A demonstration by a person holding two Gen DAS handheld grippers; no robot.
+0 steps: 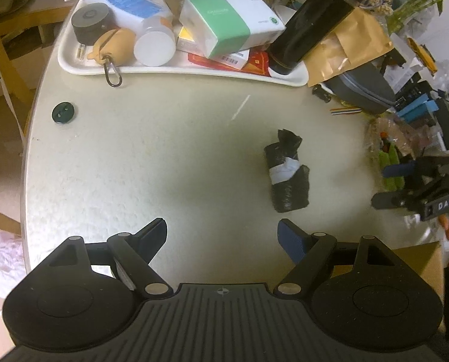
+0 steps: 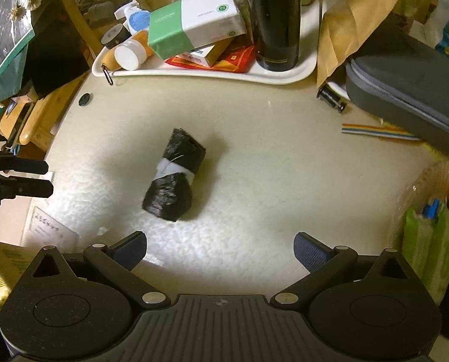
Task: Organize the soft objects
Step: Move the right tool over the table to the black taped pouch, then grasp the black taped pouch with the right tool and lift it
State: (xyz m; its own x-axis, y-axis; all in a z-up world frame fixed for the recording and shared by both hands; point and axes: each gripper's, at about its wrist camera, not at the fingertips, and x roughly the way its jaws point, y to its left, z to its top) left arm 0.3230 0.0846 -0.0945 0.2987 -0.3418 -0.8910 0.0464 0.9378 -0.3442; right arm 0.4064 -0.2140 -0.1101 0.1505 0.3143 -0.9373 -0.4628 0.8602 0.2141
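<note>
- Cluttered off-white table (image 1: 133, 157) with a pebbly top, lit from overhead, junk piled around the far and right edges.
- Left gripper (image 1: 222, 235): both blue-padded fingers spread wide, nothing between them, hovering over bare table. Same gripper pokes in at the left edge of the right wrist view, where the 2 fingers look closer together, but that's a side-on angle so I trust its own camera.
- Right gripper (image 2: 219, 249): also wide open and empty, pads apart above the table.
- Soft thing in play: 1 black plastic-bag roll (image 2: 173, 178) with a pale band around its middle, lying on its side on the open table. It's ahead of the right gripper and a bit left of centre, and ahead-right of the left gripper. Touching neither.
- Further out: a white tray (image 1: 73, 66) at the far edge stuffed with a green-and-white tissue pack (image 1: 227, 24), a black bottle (image 1: 309, 24), a spray bottle and a tan pouch with a carabiner. Grey zip case (image 2: 405, 90) and a brown paper bag on the right.
- My read: this is the approach before the pick, nothing grabbed yet. Next move looks like 1 gripper dropping down with its fingers straddling the roll across the banded middle, then closing gently, since it'll squash and could roll away.
</note>
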